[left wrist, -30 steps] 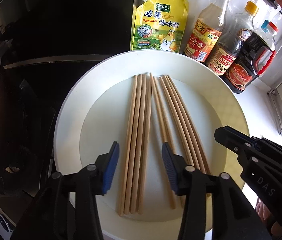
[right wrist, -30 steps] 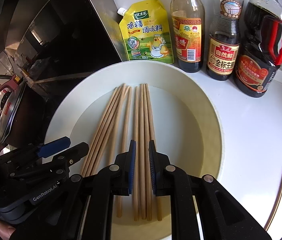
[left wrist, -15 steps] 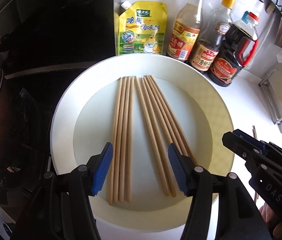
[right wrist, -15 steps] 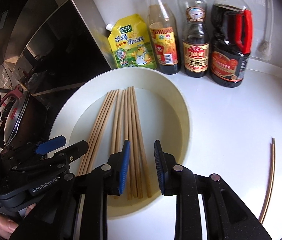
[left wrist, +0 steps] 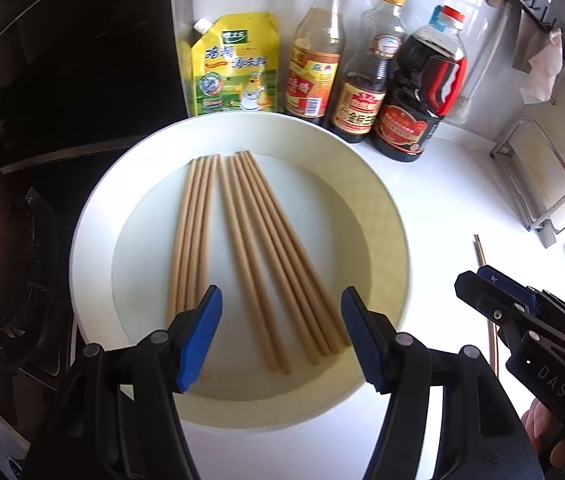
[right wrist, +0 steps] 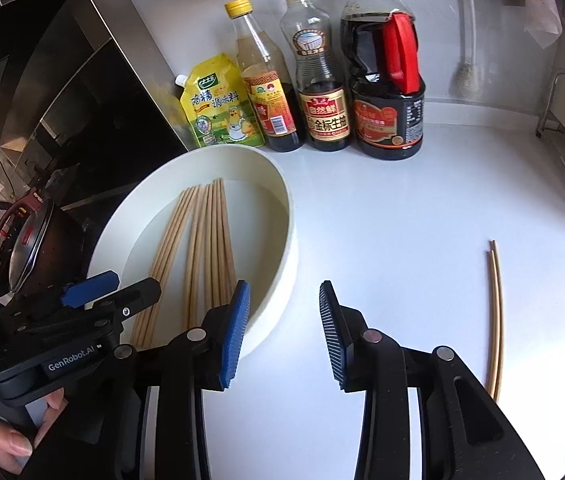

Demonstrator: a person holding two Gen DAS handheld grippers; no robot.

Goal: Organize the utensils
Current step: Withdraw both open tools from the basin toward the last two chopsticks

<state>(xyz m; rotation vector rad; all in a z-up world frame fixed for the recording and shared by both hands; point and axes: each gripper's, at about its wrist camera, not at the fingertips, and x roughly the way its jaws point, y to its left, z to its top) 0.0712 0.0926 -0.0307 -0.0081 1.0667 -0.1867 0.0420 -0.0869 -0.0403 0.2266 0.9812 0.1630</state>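
Several wooden chopsticks (left wrist: 260, 248) lie in two bundles in a wide white bowl (left wrist: 94, 216) on the counter. My left gripper (left wrist: 280, 334) hovers above the bowl's near side, its jaws opening, nothing between the blue pads. In the right wrist view the same bowl (right wrist: 288, 240) with the chopsticks (right wrist: 206, 248) sits at left. My right gripper (right wrist: 282, 328) hangs over the white counter just right of the bowl, jaws opening and empty. A loose pair of chopsticks (right wrist: 496, 316) lies on the counter to its right, also seen in the left view as thin sticks (left wrist: 486, 280).
A yellow seasoning pouch (left wrist: 234, 68), two yellow-capped bottles (left wrist: 314, 52) and a dark soy sauce jug (left wrist: 418, 92) stand behind the bowl. A black stove with a pot (right wrist: 30, 236) lies to the left. A metal rack (left wrist: 534, 176) stands at the right.
Both grippers drew back from the chopsticks and shifted right. The right gripper went from nearly shut over the bowl to open above the counter. The left jaws widened.
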